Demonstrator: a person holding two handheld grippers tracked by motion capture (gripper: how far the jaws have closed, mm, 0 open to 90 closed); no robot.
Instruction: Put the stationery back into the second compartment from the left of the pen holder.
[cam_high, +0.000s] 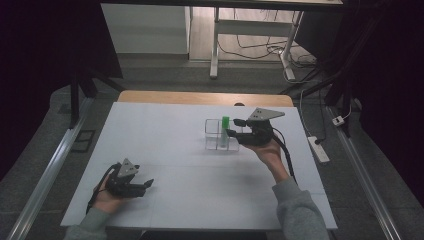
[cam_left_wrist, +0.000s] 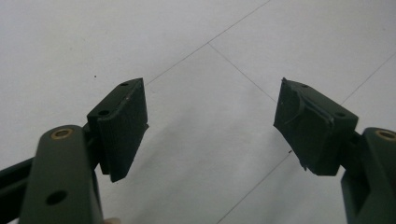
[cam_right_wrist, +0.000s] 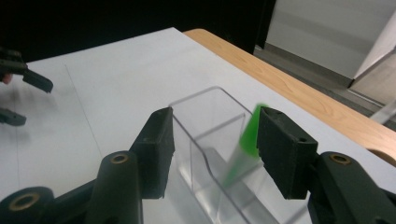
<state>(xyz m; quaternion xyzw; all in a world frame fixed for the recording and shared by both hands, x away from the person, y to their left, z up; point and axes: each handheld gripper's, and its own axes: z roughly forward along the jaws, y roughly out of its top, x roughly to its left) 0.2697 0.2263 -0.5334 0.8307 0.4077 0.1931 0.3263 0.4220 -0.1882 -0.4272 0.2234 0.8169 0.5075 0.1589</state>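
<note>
1. Placement looks like the step in hand, judged from the high view. The right tool (cam_high: 234, 127) sits at the clear box (cam_high: 214, 134) on the far right part of the white tabletop (cam_high: 175, 150), and a green tube (cam_high: 224, 129) stands tilted in one of the box's compartments, its top close to the tool's tips. From this height I cannot tell whether the tips touch the tube. The left tool (cam_high: 148, 185) rests low near the front left edge of the tabletop, well apart from the box, and carries nothing.

2. Left gripper view: the left tool (cam_left_wrist: 211, 122) has its jaws spread wide, with bare tabletop (cam_left_wrist: 140, 37) between them. It seems to be idle in this step.

3. Right gripper view: the right tool (cam_right_wrist: 214, 148) has its jaws spread, one on each side of the clear box (cam_right_wrist: 205, 116). The green tube (cam_right_wrist: 247, 140) leans inside the box, just beside the right-hand jaw, and appears blurred. The jaws do not pinch it; a gap shows on the other side. The left tool (cam_right_wrist: 21, 98) is in sight far off at the left edge.

4. Next move, as I judge it: if the tube is being set down, the right tool needs to back straight up and away without knocking the leaning tube or shifting the light box. If it is being fetched, the jaws must centre on the tube first.
</note>
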